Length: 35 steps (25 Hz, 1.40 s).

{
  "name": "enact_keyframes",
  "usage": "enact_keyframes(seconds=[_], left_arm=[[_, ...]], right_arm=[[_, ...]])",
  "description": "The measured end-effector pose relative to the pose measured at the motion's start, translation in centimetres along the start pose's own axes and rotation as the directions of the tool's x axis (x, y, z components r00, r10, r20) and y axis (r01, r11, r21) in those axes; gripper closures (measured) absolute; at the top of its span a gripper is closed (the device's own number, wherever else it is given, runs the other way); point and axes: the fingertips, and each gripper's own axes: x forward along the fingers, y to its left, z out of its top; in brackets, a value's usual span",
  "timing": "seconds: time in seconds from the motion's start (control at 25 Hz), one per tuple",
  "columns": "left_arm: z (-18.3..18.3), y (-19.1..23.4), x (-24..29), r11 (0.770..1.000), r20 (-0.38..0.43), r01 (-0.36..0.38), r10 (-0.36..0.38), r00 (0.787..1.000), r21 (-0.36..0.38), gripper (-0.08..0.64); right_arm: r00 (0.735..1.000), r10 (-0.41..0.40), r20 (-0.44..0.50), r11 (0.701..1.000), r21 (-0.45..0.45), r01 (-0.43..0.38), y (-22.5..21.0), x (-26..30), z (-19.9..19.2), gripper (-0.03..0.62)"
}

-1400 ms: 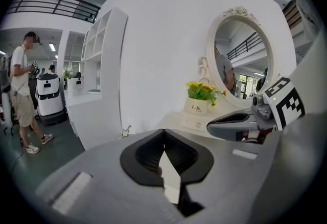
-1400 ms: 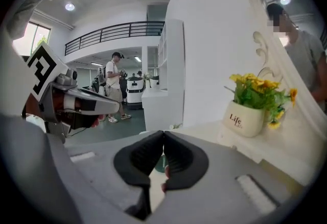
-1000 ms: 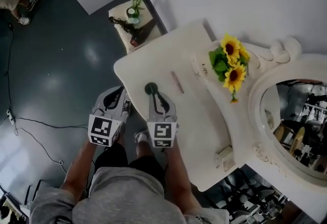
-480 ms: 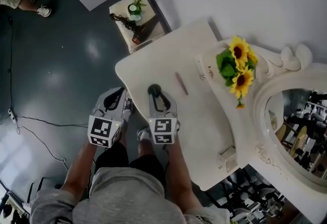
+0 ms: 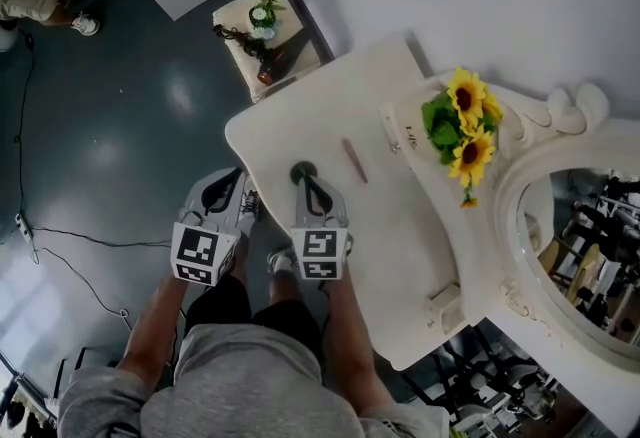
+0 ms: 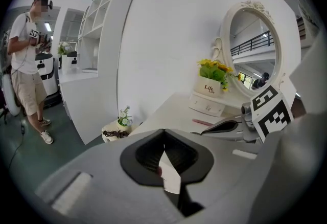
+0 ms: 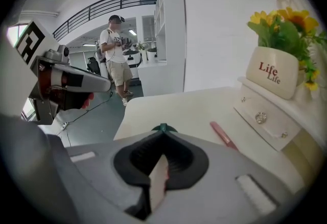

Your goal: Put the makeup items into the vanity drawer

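Tabletop with both makeup items on it, small drawer under the sunflower pot apparently shut: reads as nothing stowed yet. Right gripper with jaws just closed, pressed together on the near edge of the dark green compact; left gripper pinched shut on nothing, off the table's edge. Leaves compact, pink pencil just beyond it, and drawer to open.
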Motion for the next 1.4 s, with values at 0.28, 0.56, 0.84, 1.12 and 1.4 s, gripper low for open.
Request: enact_keyframes(seconds=[0.28,0.56,0.84,1.12,1.4], left_arm=[[3.5,-2.4,-0.8,0.999,0.053,0.022,-0.024,0.998,0.043,0.549],[8.6,-7.0,-0.7,0.987,0.121,0.093,-0.109,0.987,0.131,0.549],[12.8,-13.8,-0.2,0.951,0.164,0.2,-0.243,0.956,0.237,0.549],[14.0,-22.2,0.1,0.883,0.146,0.331,-0.395,0.907,0.332,0.549],[13.3,-31.3,0.5,0.783,0.087,0.467,-0.544,0.834,0.411,0.549]], right_arm=[[0.995,-0.039,0.089,0.999,0.015,0.038,-1.5,-4.1,2.7,0.586],[0.97,-0.147,0.193,0.989,0.053,0.139,-4.9,-10.3,5.5,0.586],[0.918,-0.3,0.258,0.953,0.126,0.276,-9.5,-17.7,5.7,0.586],[0.845,-0.459,0.274,0.885,0.223,0.408,-13.3,-25.0,3.2,0.586],[0.753,-0.616,0.231,0.776,0.341,0.53,-16.2,-32.0,-2.3,0.586]])
